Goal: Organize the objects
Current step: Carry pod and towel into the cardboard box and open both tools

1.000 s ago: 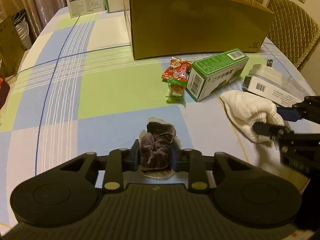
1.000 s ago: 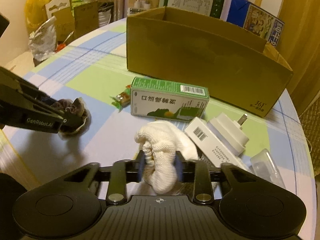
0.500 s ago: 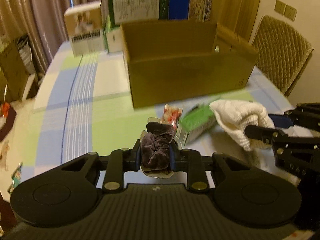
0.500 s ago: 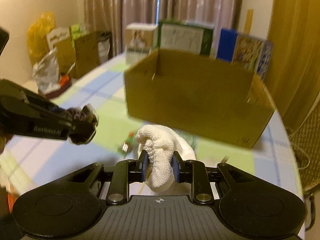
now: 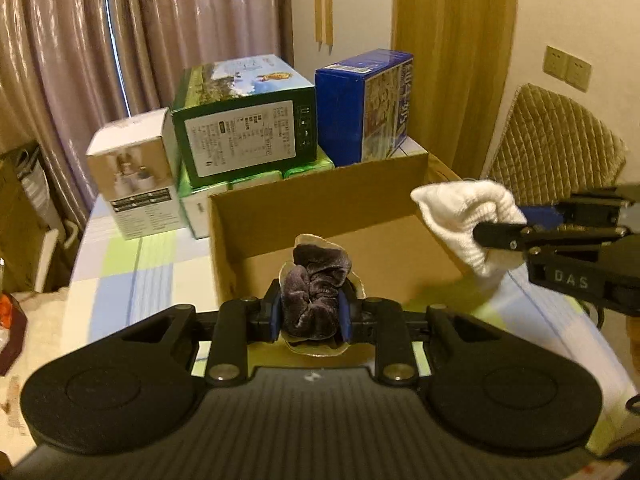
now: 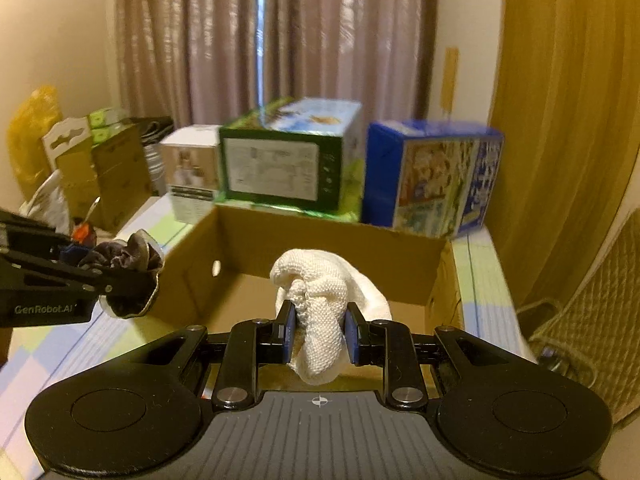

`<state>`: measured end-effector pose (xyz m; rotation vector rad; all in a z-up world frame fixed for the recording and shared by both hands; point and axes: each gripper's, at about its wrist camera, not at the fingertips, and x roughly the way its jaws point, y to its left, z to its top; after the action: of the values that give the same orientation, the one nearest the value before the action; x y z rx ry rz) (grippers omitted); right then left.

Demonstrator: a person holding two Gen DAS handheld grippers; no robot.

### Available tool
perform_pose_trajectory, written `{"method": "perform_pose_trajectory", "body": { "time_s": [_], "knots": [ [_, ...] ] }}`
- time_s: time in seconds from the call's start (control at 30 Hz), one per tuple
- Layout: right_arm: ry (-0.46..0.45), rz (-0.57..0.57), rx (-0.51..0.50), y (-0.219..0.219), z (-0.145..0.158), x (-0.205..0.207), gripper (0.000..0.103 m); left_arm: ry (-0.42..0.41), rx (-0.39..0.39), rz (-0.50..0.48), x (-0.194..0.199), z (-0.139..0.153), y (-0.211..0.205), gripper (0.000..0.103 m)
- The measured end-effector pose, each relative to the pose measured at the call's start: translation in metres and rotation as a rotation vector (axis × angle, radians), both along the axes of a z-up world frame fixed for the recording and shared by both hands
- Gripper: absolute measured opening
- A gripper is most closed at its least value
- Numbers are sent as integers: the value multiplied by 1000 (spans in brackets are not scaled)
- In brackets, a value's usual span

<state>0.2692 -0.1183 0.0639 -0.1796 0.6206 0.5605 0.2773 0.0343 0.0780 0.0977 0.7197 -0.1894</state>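
A: Left gripper [image 5: 311, 314] clamped on the crumpled dark purple velvet scrunchie [image 5: 314, 294], carried above the near wall of the open brown cardboard box [image 5: 320, 196]. Right gripper [image 6: 319, 338] pinched shut on the bunched white knitted sock [image 6: 326, 312], also raised at the box's near edge, over the opening.

B: Risks from here?

A: Probably fouling first. Two grippers close together, aimed at one opening; likely to knock if lowered at once. Also snagging: soft knit caught on a blue pad, hanging there after release instead of dropping.

B: And the scrunchie?

A: Possibly released too early, short of the wall, landing on the checked blue-and-green tablecloth [image 5: 120, 260] instead of inside. Light box too, so perhaps shoved toward the stacked green printed carton [image 5: 244, 140] by a low approach.
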Motion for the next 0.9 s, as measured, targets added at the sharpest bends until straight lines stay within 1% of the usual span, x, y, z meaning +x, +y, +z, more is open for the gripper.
{"method": "perform_pose_trajectory", "body": {
  "time_s": [0.07, 0.17, 0.27, 0.3, 0.33, 0.37, 0.47, 0.53, 0.73, 0.77, 0.8, 0.87, 0.9],
  "knots": [
    [42, -18, 26, -3, -6, 21, 22, 10, -3, 3, 18, -6, -1, 23],
    [72, -33, 36, -8, -16, 44, 22, 35, -4, 4, 42, -20, -1, 24],
    [93, -44, 38, -10, -25, 59, 22, 46, 1, 15, 60, -33, -2, 29],
    [98, -46, 38, -10, -29, 62, 22, 43, 5, 25, 66, -37, -2, 36],
    [105, -47, 41, -10, -33, 66, 22, 39, 12, 34, 69, -40, -3, 46],
    [111, -48, 42, -10, -36, 69, 22, 37, 17, 38, 74, -44, -4, 47],
    [127, -43, 44, -9, -44, 74, 22, 46, 18, 42, 80, -50, -4, 48],
    [139, -38, 47, -9, -49, 76, 23, 43, 15, 40, 79, -52, -3, 55],
    [154, -41, 78, -10, -56, 81, 24, 42, 11, 63, 73, -53, 5, 59],
    [155, -33, 101, -11, -55, 81, 31, 42, 11, 68, 72, -52, 6, 60],
    [159, -23, 129, -12, -54, 83, 47, 39, 12, 73, 70, -51, 7, 61],
    [148, -21, 188, -19, -49, 82, 62, 30, 19, 72, 65, -48, 8, 64],
    [139, -25, 195, -21, -46, 80, 62, 25, 23, 71, 62, -45, 9, 65]
  ]
}}
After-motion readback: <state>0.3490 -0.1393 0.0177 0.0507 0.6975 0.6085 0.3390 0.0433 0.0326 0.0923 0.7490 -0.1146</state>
